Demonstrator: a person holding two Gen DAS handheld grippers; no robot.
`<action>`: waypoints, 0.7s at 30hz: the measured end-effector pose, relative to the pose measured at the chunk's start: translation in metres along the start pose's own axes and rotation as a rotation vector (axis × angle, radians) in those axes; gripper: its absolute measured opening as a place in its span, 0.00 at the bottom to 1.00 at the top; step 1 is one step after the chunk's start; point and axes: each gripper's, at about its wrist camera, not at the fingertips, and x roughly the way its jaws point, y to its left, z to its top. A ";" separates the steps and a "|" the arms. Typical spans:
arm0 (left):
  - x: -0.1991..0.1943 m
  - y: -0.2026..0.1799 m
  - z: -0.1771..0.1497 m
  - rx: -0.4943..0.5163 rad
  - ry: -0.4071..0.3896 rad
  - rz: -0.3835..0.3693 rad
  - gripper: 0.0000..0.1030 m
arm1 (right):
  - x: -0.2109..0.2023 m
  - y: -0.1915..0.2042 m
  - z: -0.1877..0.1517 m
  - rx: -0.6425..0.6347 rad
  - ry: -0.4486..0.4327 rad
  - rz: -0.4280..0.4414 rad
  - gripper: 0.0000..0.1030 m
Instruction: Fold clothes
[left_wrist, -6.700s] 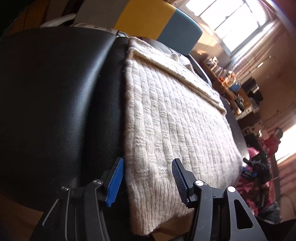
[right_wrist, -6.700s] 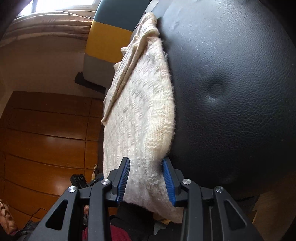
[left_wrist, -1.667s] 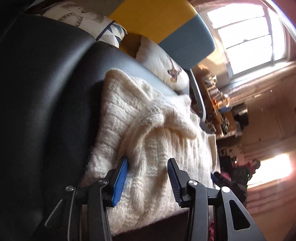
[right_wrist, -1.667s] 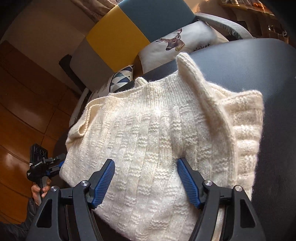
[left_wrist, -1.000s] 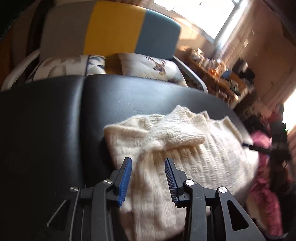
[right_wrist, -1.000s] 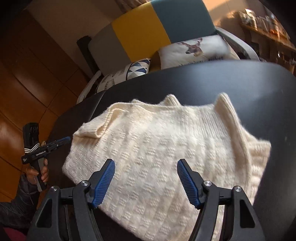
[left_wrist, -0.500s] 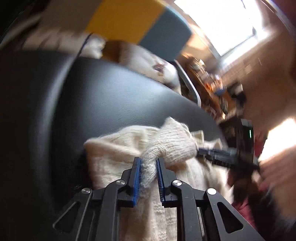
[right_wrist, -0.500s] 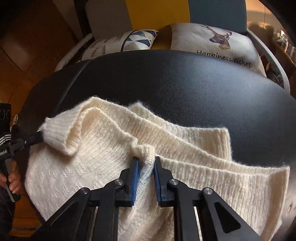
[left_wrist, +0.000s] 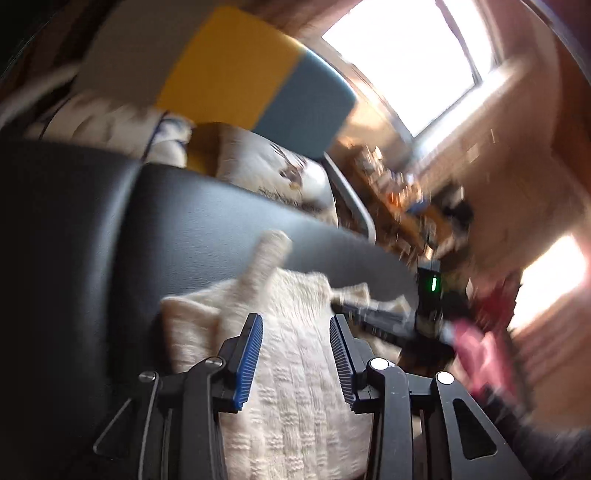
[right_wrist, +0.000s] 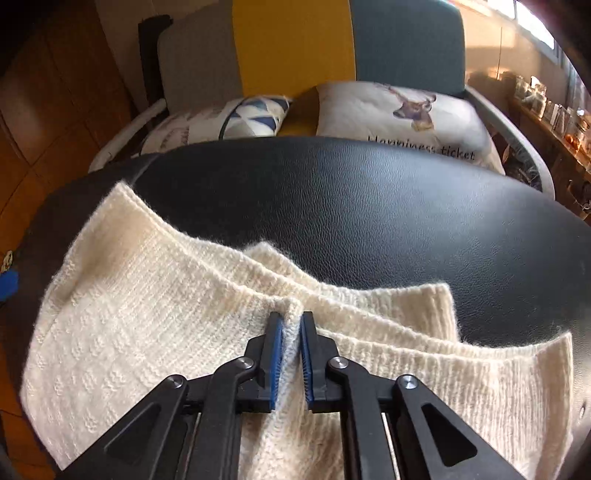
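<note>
A cream knitted sweater (right_wrist: 155, 332) with a ribbed and basket-weave texture lies bunched in loose folds on the black leather bench (right_wrist: 369, 206), at its near edge. One ribbed fold is pinched upward; a cuff-like end (left_wrist: 271, 251) sticks up toward the bench's middle.

Cream basket-knit sweater (right_wrist: 147, 325); black leather seat (right_wrist: 369, 206); blue-padded fingers (right_wrist: 275, 365).
</note>
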 end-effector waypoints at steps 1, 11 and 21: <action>0.008 -0.014 -0.001 0.064 0.026 0.020 0.38 | -0.005 -0.004 0.000 0.028 -0.003 0.026 0.23; 0.116 -0.062 0.021 0.287 0.283 0.089 0.42 | -0.061 -0.045 -0.045 -0.020 0.028 -0.078 0.24; 0.153 -0.064 0.021 0.246 0.214 0.222 0.05 | -0.054 -0.065 -0.052 -0.012 0.006 -0.160 0.23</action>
